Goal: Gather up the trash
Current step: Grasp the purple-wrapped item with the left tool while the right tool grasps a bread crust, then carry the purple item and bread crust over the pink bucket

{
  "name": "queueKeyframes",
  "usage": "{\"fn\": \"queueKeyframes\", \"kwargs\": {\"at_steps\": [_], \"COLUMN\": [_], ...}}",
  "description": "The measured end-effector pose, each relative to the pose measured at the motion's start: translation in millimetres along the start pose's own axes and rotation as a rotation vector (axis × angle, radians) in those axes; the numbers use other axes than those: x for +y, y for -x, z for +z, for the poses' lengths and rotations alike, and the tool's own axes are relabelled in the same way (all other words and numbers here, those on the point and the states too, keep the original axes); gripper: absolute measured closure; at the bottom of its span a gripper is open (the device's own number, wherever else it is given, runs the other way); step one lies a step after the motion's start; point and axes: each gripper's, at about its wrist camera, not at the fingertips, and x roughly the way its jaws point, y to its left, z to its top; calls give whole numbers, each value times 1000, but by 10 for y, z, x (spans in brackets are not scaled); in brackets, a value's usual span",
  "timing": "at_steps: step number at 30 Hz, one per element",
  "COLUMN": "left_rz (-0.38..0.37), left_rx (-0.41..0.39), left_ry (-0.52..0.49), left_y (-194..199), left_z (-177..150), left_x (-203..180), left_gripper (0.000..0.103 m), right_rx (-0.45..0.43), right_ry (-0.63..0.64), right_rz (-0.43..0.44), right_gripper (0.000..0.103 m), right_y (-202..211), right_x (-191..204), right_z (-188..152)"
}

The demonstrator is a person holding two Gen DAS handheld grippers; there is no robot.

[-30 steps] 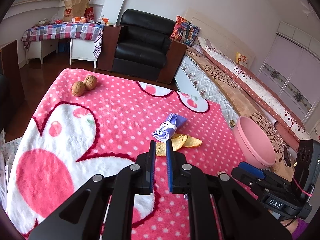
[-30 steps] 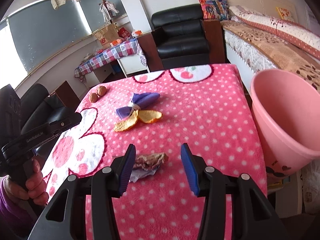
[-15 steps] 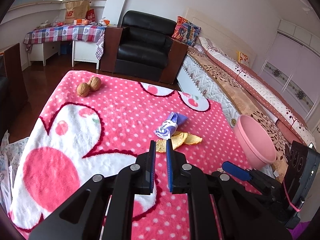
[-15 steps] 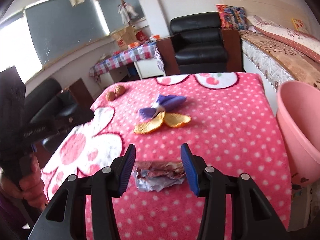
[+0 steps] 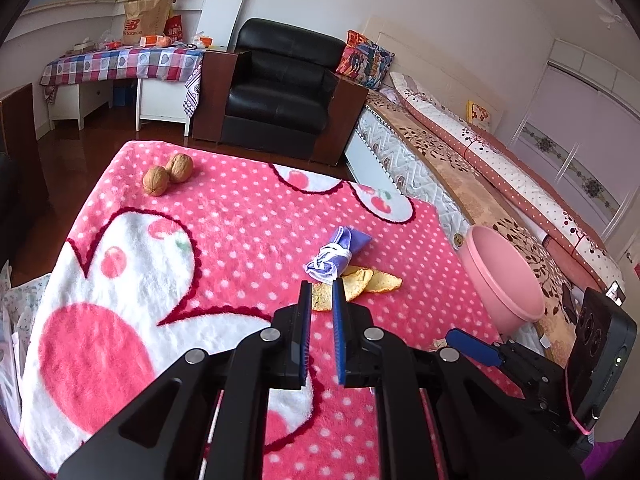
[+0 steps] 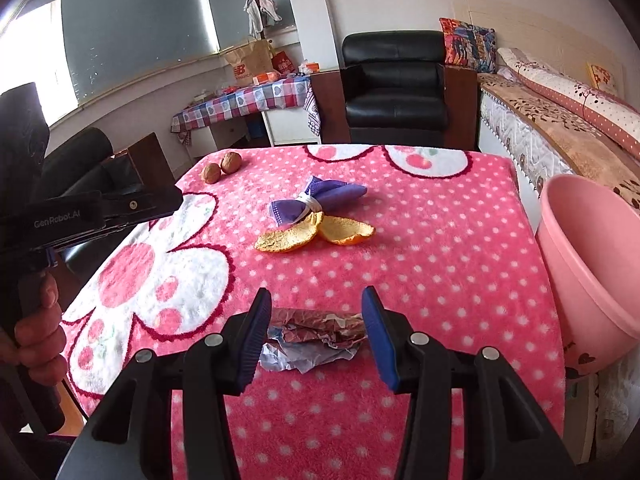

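The right gripper (image 6: 316,330) has its jaws spread around the crumpled wrapper (image 6: 314,338) on the pink tabletop (image 6: 432,256), pads apparently not pressing it; its near edge is hidden. The left gripper (image 5: 320,320), nearly clenched, holds nothing. The pink bin (image 6: 596,264), right of the wrapper, is cut off.

Left gripper (image 5: 321,298) fingers seemingly nearly together, right gripper (image 6: 317,320) fingers apart.

The pink bin (image 6: 592,264) is cut off at the right edge.
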Motion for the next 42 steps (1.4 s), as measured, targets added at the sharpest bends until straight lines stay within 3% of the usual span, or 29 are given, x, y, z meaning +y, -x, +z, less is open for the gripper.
{"fn": "queueKeyframes", "kwargs": {"at_steps": [4, 10, 18, 19, 21, 23, 27, 32, 34, 35, 36, 42], "left_rz": [-13, -13, -53, -58, -50, -38, -30, -1, 14, 24, 33, 27], "left_rx": [21, 54, 102, 102, 104, 101, 95, 90, 89, 91, 92, 56], "left_ry": [-14, -30, 22, 25, 23, 12, -10, -42, -43, -40, -37, -34], "left_y": [-154, -403, -676, -689, -730, -759, -809, -889, -920, -931, -930, -727], "left_z": [53, 91, 163, 164, 170, 173, 190, 171, 170, 172, 173, 187], "left_x": [-42, -59, -45, -51, -63, -76, -112, -178, -175, -169, -157, -163], "left_gripper": [93, 93, 93, 89, 63, 62, 62, 63, 77, 90, 90, 93], "right_rx": [13, 49, 124, 142, 172, 198, 246, 262, 251, 244, 238, 179], "right_ry": [-1, -108, -115, -119, -128, -127, -143, -153, -164, -168, -174, -211], "right_rz": [9, 81, 59, 63, 68, 61, 54, 50, 52, 51, 52, 54], "right_gripper": [57, 56, 56, 56, 57, 61, 75, 85, 90, 95, 99, 100], "right_y": [-52, -84, -364, -426, -556, -694, -910, -997, -977, -952, -921, -630], "right_x": [-42, -257, -450, -465, -484, -486, -517, -511, -515, -521, -527, -559], "right_z": [52, 203, 669, 692, 713, 708, 681, 626, 624, 625, 624, 603]}}
